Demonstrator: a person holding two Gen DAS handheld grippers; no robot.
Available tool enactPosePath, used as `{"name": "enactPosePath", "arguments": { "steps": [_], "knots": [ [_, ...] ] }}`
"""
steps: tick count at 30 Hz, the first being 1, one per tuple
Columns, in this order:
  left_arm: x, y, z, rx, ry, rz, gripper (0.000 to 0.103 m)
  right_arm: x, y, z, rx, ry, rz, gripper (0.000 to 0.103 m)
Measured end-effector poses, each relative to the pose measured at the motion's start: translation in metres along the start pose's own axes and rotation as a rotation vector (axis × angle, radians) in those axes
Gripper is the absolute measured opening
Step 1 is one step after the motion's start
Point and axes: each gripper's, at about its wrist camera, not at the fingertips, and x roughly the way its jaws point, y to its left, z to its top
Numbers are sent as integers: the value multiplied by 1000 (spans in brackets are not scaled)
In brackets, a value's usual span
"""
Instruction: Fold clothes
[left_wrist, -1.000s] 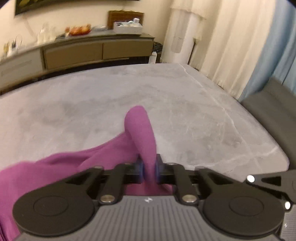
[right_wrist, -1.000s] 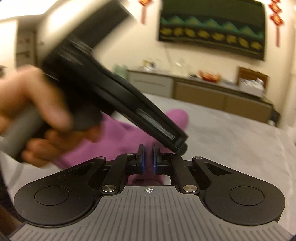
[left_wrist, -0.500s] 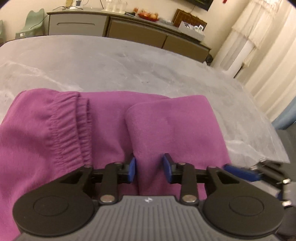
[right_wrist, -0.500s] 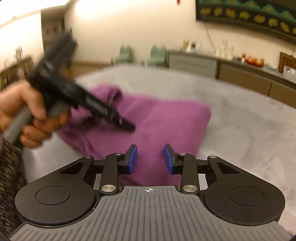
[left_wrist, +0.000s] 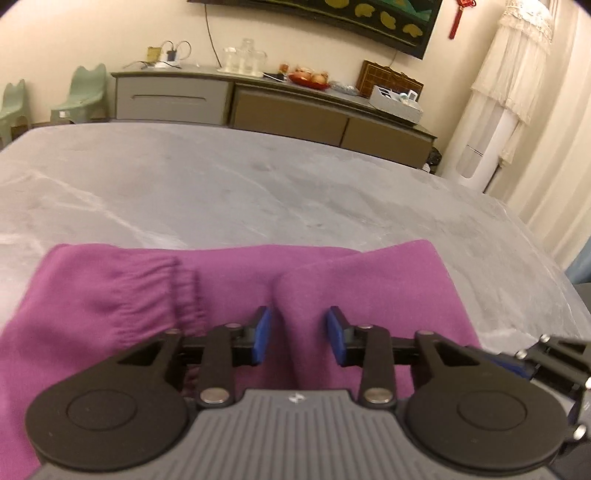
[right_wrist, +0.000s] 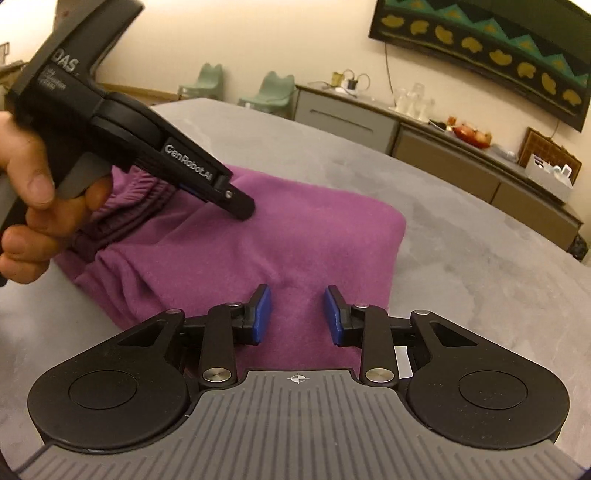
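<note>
**Purple garment folded over, both grips let go**

The purple garment (left_wrist: 236, 291) is seen lying on the grey marbled tabletop (left_wrist: 258, 192), near the edge closest to the cameras. It is doubled over itself: in the right wrist view a rounded folded edge (right_wrist: 397, 229) is shown on the far right side, and a gathered elastic band (left_wrist: 181, 291) is exposed on the left, partly covered by the upper layer. A soft ridge of cloth is left standing up between the pads of each tool.

The left gripper (left_wrist: 298, 334) is held with its blue pads apart, the ridge between them but not pressed. The right gripper (right_wrist: 297, 314) is likewise parted over the cloth, nothing being pinched, though its jaws are closing slightly. In the right wrist view the left tool is seen gripped by a hand (right_wrist: 33, 199), its tip resting just above the garment.

One fold is judged to be laid down and released. What remains is judged to be smoothing of the raised ridge and probably a further fold to make a compact bundle. Whether other clothes are waiting cannot be told; only a sideboard (left_wrist: 258, 107) is seen beyond the table.
</note>
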Motion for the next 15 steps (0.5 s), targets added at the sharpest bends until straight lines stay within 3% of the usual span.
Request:
{"name": "enactPosePath", "arguments": {
  "steps": [3,7,9,12,13,15],
  "knots": [
    [-42,8,-7,-32,-51,-27,37,-21,2,5,14,-56,11,35],
    [-68,-1,-32,-6,27,-143,38,-33,23,-3,-33,-69,96,35],
    [-64,-3,-44,-4,72,-133,38,-20,34,-14,-54,-20,108,34],
    [-55,-1,-58,-14,112,-83,37,-15,36,-19,-67,-36,106,36],
    [-66,0,-57,-19,79,-88,35,-18,31,-16,-45,-32,119,36],
    [-87,3,-53,-33,3,-114,42,-30,19,-11,14,-52,120,36]
  ]
}}
